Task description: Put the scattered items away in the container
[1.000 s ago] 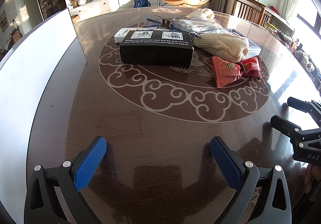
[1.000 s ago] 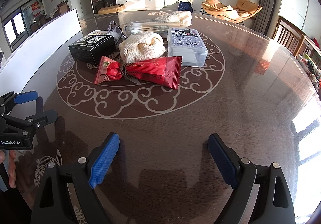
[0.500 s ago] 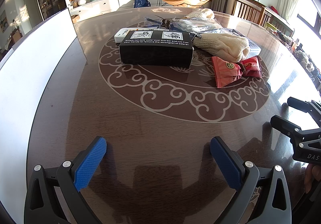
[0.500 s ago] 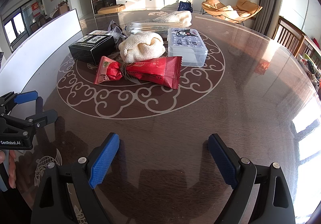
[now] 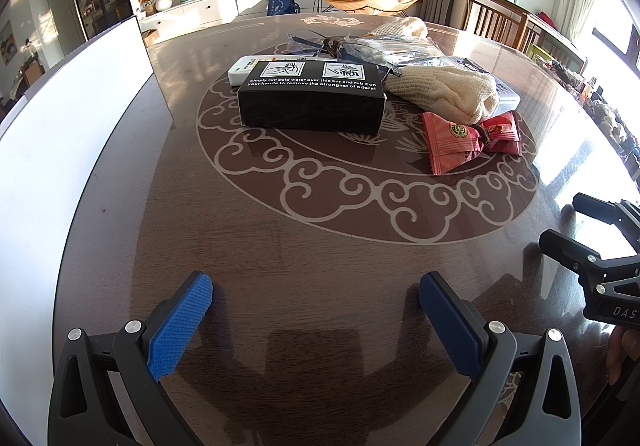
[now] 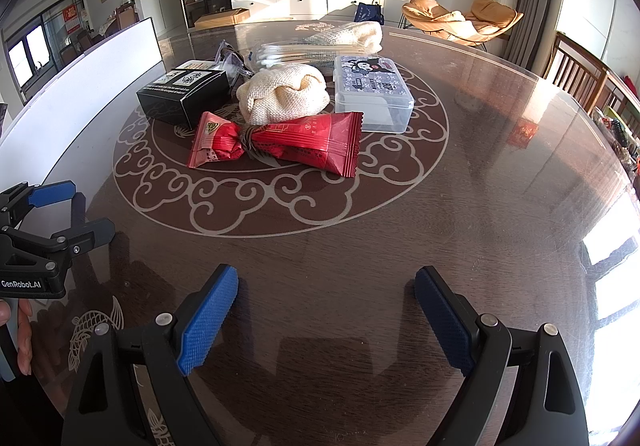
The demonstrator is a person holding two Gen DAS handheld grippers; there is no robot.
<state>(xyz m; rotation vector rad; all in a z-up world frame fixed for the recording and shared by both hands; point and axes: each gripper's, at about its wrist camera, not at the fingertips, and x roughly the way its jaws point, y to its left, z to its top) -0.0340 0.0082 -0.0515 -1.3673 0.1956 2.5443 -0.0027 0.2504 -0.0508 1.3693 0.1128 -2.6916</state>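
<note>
Items lie at the middle of a round dark table: a black box (image 5: 310, 102) (image 6: 184, 96), a cream knit cloth (image 5: 444, 92) (image 6: 282, 94), a red snack packet (image 5: 460, 144) (image 6: 280, 144), a clear plastic case (image 6: 372, 94), a bag of cotton swabs (image 6: 296, 50), glasses (image 5: 308, 42) and a white remote (image 5: 242, 70). A white container wall (image 5: 68, 126) (image 6: 92, 74) stands at the left. My left gripper (image 5: 316, 302) and right gripper (image 6: 326, 294) are open and empty, low over the near table, short of the items.
A second cream cloth (image 6: 356, 34) lies behind the swabs. Wooden chairs (image 5: 496, 22) stand at the table's far right. Each gripper shows in the other's view: the right one (image 5: 592, 246) and the left one (image 6: 52, 218).
</note>
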